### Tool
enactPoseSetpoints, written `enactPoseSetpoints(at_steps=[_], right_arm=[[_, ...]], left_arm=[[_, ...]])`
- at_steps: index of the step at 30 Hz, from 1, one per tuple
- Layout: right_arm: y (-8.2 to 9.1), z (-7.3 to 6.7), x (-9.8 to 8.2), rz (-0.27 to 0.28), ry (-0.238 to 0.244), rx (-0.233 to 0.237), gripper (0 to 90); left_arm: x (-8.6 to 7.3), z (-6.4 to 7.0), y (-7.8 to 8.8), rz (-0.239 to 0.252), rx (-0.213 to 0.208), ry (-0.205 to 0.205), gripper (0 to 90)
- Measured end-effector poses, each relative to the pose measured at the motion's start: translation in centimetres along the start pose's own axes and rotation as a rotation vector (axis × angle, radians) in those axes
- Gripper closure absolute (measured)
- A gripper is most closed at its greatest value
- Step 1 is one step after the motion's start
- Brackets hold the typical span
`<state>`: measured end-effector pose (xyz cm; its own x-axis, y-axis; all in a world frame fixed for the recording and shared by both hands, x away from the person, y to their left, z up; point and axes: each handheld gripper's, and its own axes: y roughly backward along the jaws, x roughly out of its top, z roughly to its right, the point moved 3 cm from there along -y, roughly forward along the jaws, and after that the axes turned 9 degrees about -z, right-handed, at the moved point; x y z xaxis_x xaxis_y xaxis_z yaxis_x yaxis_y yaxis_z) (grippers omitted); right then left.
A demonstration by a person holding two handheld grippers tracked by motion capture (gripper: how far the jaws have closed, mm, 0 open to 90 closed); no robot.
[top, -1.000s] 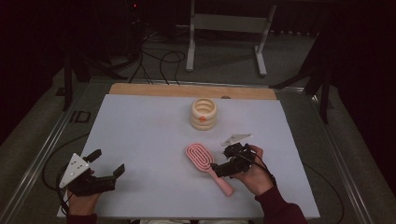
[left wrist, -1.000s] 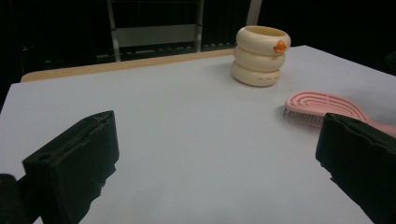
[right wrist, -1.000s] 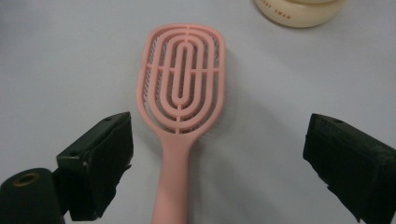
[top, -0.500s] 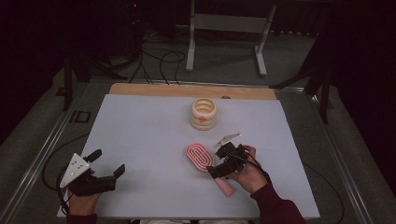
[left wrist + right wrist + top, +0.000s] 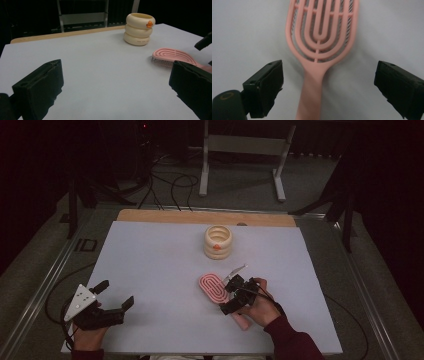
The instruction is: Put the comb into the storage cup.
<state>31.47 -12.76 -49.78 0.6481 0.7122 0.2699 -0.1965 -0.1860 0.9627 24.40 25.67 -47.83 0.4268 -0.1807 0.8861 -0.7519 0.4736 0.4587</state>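
Note:
A pink vented hairbrush (image 5: 214, 288) lies flat on the white table, bristles down, handle toward the near edge. My right gripper (image 5: 231, 296) hovers over the handle neck, jaws wide open on either side of it; in the right gripper view the hairbrush (image 5: 319, 42) runs up between the jaws of the right gripper (image 5: 329, 82) untouched. My left gripper (image 5: 114, 296) rests open near the front left corner with nothing between its jaws. In the left gripper view the left gripper (image 5: 117, 87) faces the hairbrush (image 5: 172, 57) at far right.
A cream ringed cup (image 5: 218, 242) with an orange spot stands upright at the back middle of the table; it appears as the cup (image 5: 139, 28) in the left gripper view. A wooden strip (image 5: 200, 217) borders the far edge. Cables and a metal stand lie on the floor behind.
My right gripper has moved left and forward over the brush's handle, now straddling it. The left gripper has stayed put.

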Motion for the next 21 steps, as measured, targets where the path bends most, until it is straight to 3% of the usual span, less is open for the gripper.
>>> enactPoseSetpoints(at_steps=[6,18,21], right_arm=[[-1.0,-0.2,-0.3,-0.065,-0.002,0.016,10.3],[-2.4,-0.5,-0.4,-0.116,0.007,0.014,18.0],[-2.5,-0.7,-0.4,-0.144,-0.002,0.015,29.0]], left_arm=[[0.0,0.0,0.0,-0.002,-0.002,0.002,0.1],[0.0,0.0,-0.1,-0.002,-0.002,0.001,0.1],[0.0,0.0,-0.1,-0.003,-0.001,0.001,0.1]])
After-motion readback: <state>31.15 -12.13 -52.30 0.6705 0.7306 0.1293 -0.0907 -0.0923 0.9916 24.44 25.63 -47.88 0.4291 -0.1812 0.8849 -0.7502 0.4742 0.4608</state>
